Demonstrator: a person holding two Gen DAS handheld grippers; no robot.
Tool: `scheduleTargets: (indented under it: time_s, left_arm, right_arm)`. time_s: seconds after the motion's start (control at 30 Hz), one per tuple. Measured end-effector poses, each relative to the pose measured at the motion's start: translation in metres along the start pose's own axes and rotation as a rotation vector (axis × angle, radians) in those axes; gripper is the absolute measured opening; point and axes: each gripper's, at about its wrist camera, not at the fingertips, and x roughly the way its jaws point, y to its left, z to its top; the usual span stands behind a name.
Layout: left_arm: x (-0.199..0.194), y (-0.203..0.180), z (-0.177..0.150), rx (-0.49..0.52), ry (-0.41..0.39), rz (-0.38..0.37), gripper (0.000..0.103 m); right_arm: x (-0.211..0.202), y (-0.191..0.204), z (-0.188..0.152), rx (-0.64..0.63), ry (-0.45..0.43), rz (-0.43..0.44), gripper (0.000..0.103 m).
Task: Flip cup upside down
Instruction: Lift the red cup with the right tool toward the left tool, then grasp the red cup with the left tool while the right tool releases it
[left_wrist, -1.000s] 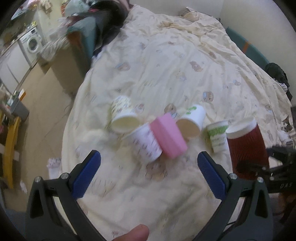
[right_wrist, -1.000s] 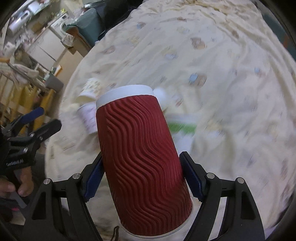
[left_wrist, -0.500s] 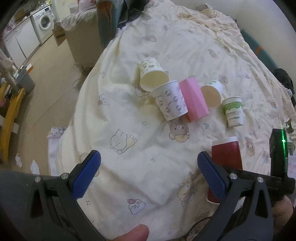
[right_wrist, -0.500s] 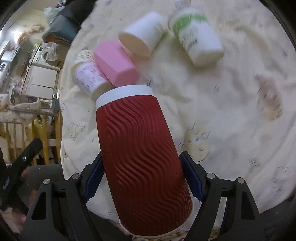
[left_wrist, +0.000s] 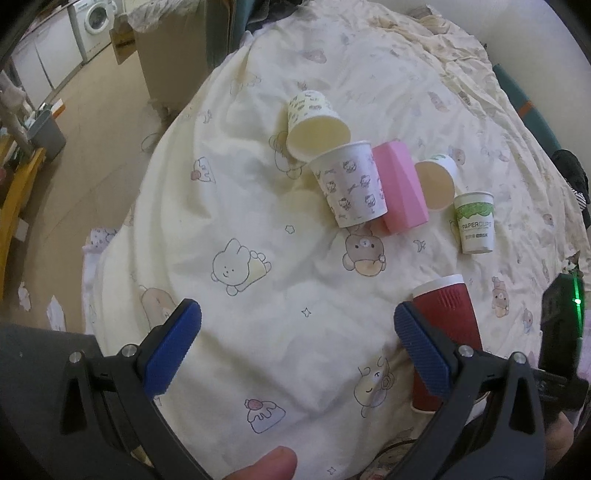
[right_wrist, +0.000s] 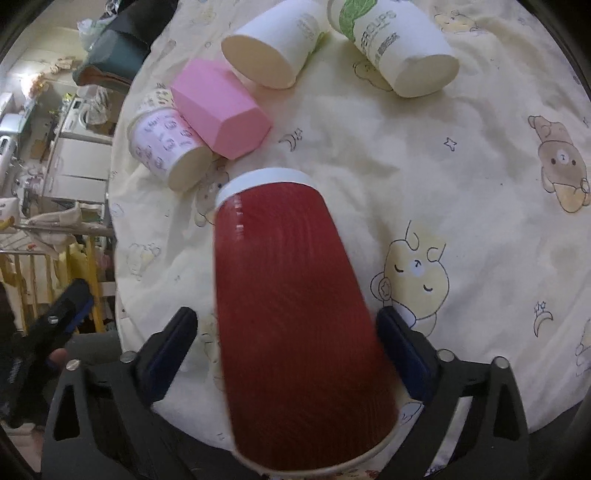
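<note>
A red ribbed paper cup (right_wrist: 295, 332) stands between the fingers of my right gripper (right_wrist: 286, 350), white base up and wide mouth down on the bedspread. The jaws have spread and a gap shows on the left side, so the gripper is open. The cup is motion-blurred. In the left wrist view the red cup (left_wrist: 448, 321) stands at lower right, partly behind my right finger pad. My left gripper (left_wrist: 295, 343) is open and empty above the bedspread, well short of the other cups.
Several cups lie in a cluster on the cream cartoon bedspread (left_wrist: 258, 206): a patterned cup (left_wrist: 316, 123), a kitten-print cup (left_wrist: 349, 184), a pink cup (left_wrist: 400, 188), a white cup (left_wrist: 436, 181) and a green-print cup (left_wrist: 474, 223). The bed's edge and floor (left_wrist: 92, 147) are on the left.
My right gripper has lowered the red cup to the bedspread and its jaws have spread off the cup. My left gripper has drawn back slightly, still open.
</note>
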Motion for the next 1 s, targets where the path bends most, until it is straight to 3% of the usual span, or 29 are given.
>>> scheduleTargets:
  time_s: [0.23,0.33,0.8,1.0]
  left_arm:
    - [-0.001,-0.005,-0.002,0.027,-0.009,0.008,0.103]
    - [-0.003,-0.006,-0.003,0.032,-0.018,0.011,0.103]
    - [-0.019,-0.035,-0.014,0.128,-0.078,-0.046,0.103]
    - [-0.027,-0.037,-0.018,0.146,-0.119,-0.006,0.103]
  right_arm:
    - [-0.024,0.004,-0.005,-0.039,0.008,0.025,0.1]
    - [-0.043,0.008,-0.009,-0.085,-0.031,0.019,0.1]
    - [-0.139,0.007,-0.06,-0.231,-0.491,-0.11,0.1]
    - [-0.155,0.01,-0.079,-0.336,-0.674,-0.232,0.1]
